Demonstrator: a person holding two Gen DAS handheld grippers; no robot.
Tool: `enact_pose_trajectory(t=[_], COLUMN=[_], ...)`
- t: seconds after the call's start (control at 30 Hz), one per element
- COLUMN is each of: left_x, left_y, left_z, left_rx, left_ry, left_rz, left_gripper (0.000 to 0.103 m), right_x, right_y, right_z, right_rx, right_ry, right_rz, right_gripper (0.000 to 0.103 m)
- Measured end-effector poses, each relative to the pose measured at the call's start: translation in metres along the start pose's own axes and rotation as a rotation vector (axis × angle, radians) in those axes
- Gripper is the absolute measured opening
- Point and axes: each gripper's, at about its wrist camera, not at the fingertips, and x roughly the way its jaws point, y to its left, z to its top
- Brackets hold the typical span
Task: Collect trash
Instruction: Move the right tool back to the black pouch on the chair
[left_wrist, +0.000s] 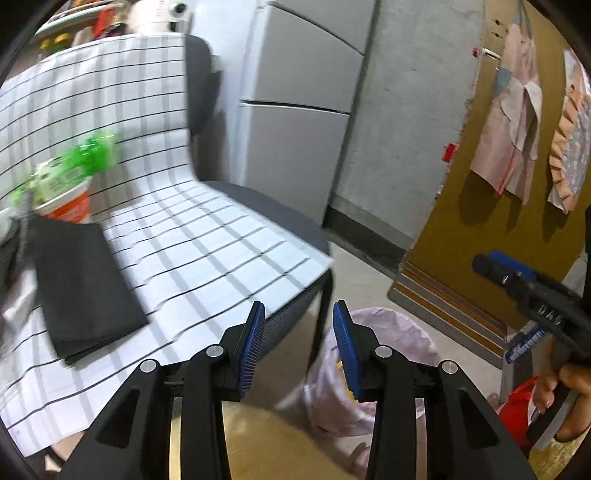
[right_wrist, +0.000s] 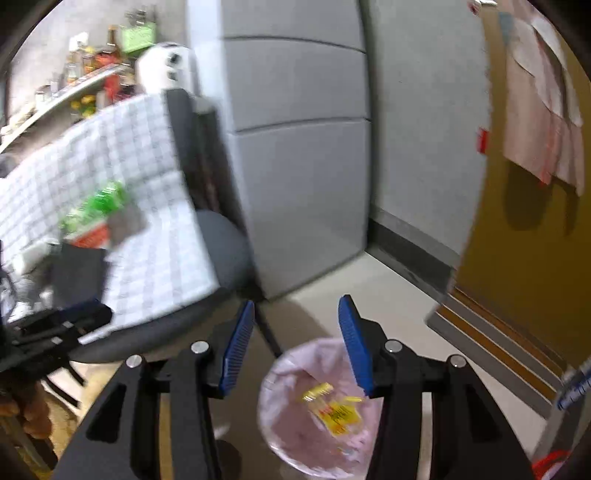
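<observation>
A bin lined with a pink bag stands on the floor, with a yellow wrapper inside; it also shows in the left wrist view. My right gripper is open and empty, above the bin's rim. My left gripper is open and empty, over the front edge of a chair draped in a checked cloth. On that cloth lie a green bottle, an orange and white cup with a green lid and a black folded cloth. The right gripper also shows in the left wrist view.
A grey fridge stands behind the chair. An ochre door with hanging pink cloths is at the right. A shelf with bottles is at the far left. Pale floor lies between fridge and door.
</observation>
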Motion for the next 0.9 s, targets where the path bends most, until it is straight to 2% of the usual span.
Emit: enact_pose_trajectory(t=[0.2,0.47,0.57,0.7,0.9], left_x=[-0.041,-0.098,-0.113,-0.125,-0.126], left_y=[0.049,0.132,0.155,0.178,0.196], left_z=[-0.02,-0.049,-0.056,-0.065,-0.075], left_rx=[-0.083,-0.228,-0.264,-0.302,-0.342], left_ry=[-0.011,-0.039,-0.053,-0.065,-0.057], left_rz=[0.097,0.308,0.376,0.421,0.43], left_gripper=[0.04,0.041,0.042,0.042,0.042], right_x=[0.015,0.046,0.058,0.072,0.108], right_y=[0.064,0.179,0.215,0.247,0.295], right_z=[0.014,0.007,0.004,-0.005,-0.015], right_rx=[-0.101,-0.316,-0.375,-0.437,-0.509], right_ry=[0.011,0.067,0.07,0.09,0.095], right_rz=[0.203,0.395,0.429,0.468,0.494], right_gripper=[0.047,0.047,0.048,0.05,0.065])
